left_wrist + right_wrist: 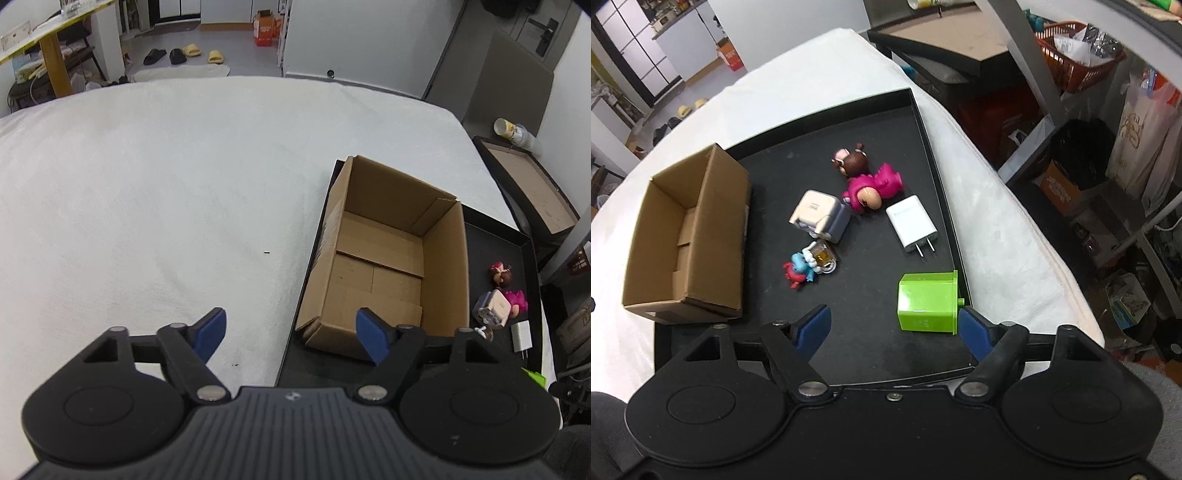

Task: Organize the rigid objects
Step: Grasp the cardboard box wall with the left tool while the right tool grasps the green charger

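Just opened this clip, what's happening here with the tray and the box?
A person holds two handheld grippers over a black tray on a white-covered surface. Both the left gripper and the right gripper are open and hold nothing. The open brown cardboard box on the tray is empty. Beside it lie a lime green plastic cube, a white wall charger, a pink figurine, a pale blocky toy and a small blue-and-red figure.
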`<state>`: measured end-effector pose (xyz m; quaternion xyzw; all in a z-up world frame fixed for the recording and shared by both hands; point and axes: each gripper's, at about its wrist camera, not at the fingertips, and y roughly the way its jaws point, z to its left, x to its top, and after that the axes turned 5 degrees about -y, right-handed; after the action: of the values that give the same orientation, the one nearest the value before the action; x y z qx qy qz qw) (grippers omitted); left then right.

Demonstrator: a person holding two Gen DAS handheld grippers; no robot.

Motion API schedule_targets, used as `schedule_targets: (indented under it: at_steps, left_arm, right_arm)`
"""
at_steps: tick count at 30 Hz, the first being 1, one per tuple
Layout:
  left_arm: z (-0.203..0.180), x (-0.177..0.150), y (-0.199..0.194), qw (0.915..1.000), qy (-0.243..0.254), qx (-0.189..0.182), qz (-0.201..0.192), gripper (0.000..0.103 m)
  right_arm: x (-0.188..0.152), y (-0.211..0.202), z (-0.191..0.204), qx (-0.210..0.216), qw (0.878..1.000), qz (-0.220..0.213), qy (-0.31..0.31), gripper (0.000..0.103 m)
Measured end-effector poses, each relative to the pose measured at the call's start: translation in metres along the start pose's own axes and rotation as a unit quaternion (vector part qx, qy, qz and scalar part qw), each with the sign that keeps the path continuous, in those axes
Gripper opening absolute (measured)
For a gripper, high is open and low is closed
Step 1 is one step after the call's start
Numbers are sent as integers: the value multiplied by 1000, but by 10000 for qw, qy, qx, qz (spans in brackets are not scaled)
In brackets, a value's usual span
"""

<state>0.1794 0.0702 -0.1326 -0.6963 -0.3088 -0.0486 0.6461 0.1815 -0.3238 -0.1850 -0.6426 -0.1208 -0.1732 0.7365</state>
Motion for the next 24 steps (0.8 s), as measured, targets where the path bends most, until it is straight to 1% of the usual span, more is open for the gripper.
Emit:
schedule_targets:
  at_steps: [8, 13, 17, 19, 21, 22, 24]
  left_arm:
    - [-4, 5, 34, 9997, -63, -27, 228, 62]
    - [-7, 6, 52, 9995, -62, -18, 309, 55]
    - [-8, 4, 61, 9995, -34, 9, 310, 51]
    - [-8, 2, 65, 9994, -34, -10, 333, 45]
    - [-8, 0, 68, 9995, -59, -72, 314, 35]
    - [-8, 0, 69, 9995, -62, -82, 301, 32]
    - [-10, -2, 70, 9995, -21, -150, 266, 16]
  right_arm:
    - [3, 27, -2, -322, 9992, 248, 57, 72]
    - [6, 40, -1, -560, 9978, 339, -51, 72]
    - [8, 43, 5, -835, 9959, 258, -230, 74]
    - [9, 47, 6, -935, 9949, 267, -265, 76]
    - [10, 53, 6, -1046, 9937, 297, -288, 78]
    - [11, 57, 6, -1100, 9929, 339, -294, 78]
    - [9, 65, 7, -1188, 9916, 393, -328, 78]
